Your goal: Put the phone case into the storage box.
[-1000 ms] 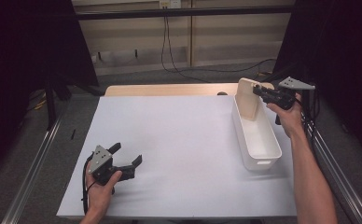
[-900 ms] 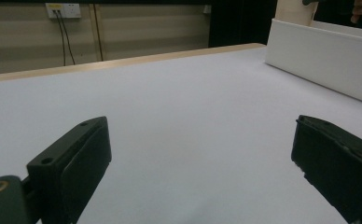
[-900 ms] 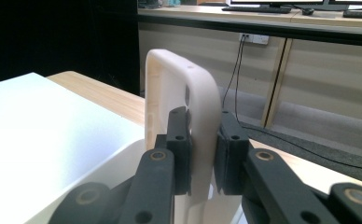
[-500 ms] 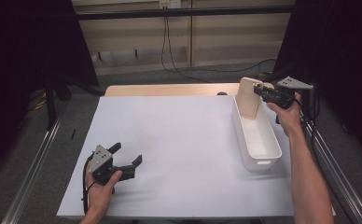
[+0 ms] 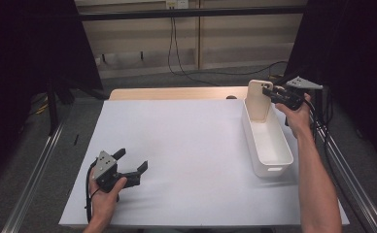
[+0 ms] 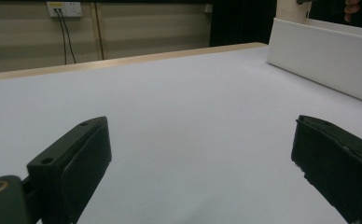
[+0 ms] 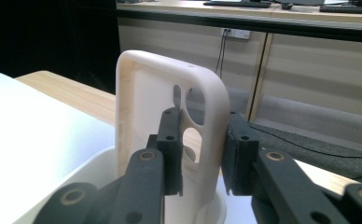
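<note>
A cream phone case (image 5: 258, 99) stands upright at the far end of the long white bin (image 5: 247, 131). My right gripper (image 5: 266, 92) reaches it from the right, level with its upper part. In the right gripper view the case (image 7: 170, 93) has its side wall between the jaws; they have just been opening, and a gap shows between the inner pad (image 7: 172, 149) and the wall, so my right gripper (image 7: 202, 119) is open. My left gripper (image 5: 132, 159) rests on the white tabletop at the near left, open and holding nothing (image 6: 202, 140).
The white table sheet (image 5: 186, 145) spreads between both hands. The bin's long side wall (image 6: 323, 56) rises to the right of my left gripper. A wooden strip (image 5: 177, 93) edges the table's far side, with metal rails along both sides.
</note>
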Action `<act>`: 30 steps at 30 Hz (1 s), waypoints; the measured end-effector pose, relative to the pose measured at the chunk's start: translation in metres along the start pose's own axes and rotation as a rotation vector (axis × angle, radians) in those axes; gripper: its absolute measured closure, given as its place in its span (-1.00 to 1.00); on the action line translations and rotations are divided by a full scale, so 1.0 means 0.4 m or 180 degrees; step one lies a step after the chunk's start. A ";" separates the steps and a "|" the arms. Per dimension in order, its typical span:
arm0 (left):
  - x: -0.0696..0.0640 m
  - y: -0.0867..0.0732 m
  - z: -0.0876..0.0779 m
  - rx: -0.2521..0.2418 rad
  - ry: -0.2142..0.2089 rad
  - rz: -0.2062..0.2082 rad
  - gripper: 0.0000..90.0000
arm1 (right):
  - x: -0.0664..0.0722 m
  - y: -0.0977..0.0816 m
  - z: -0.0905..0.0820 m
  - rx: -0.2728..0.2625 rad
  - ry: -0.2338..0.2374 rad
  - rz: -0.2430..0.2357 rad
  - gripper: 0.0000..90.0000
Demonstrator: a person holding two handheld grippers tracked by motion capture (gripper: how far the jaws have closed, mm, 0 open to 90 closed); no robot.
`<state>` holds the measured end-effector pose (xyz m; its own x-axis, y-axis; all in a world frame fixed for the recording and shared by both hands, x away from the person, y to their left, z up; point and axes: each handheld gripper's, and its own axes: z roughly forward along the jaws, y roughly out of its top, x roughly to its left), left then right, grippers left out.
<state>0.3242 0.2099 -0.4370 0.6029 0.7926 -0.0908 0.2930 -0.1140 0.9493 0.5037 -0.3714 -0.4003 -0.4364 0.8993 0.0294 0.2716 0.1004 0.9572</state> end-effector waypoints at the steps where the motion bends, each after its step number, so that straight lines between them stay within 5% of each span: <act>1: 0.000 0.000 0.000 0.0005 0.0002 0.0007 -0.89 | 0.001 0.001 0.001 0.0001 -0.0017 0.0035 0.57; 30: 0.003 0.000 -0.002 -0.0022 0.0026 -0.0081 -0.88 | 0.010 0.005 0.013 -0.0031 -0.0117 0.0106 0.20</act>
<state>0.3244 0.2115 -0.4368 0.5891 0.8002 -0.1125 0.3030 -0.0897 0.9488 0.5070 -0.3655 -0.3998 -0.3955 0.9171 0.0509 0.2770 0.0662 0.9586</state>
